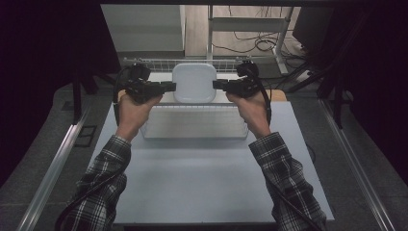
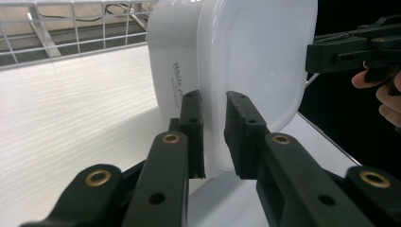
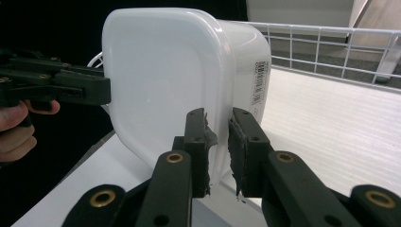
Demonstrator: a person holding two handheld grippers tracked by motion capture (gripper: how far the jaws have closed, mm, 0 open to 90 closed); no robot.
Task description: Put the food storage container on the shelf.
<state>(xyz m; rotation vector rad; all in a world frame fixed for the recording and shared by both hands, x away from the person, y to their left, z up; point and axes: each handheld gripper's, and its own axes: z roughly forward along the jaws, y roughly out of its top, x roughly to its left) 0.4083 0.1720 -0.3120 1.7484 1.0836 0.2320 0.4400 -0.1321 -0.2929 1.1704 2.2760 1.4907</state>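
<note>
Tub (image 1: 194, 83) stiff, light, glossy plastic, likely slippery; best gripped at rim; left gripper (image 1: 169, 87) and right gripper (image 1: 219, 84) pinch opposite rim edges

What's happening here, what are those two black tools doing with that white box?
A person in a plaid shirt holds a gripper in each hand and has clamped a white lidded plastic container between them. The left gripper pinches its rim on one side, the right gripper on the opposite side. The container is held up over a white wire basket that sits on the grey table. It touches neither of them, as far as the gripper views show.
</note>
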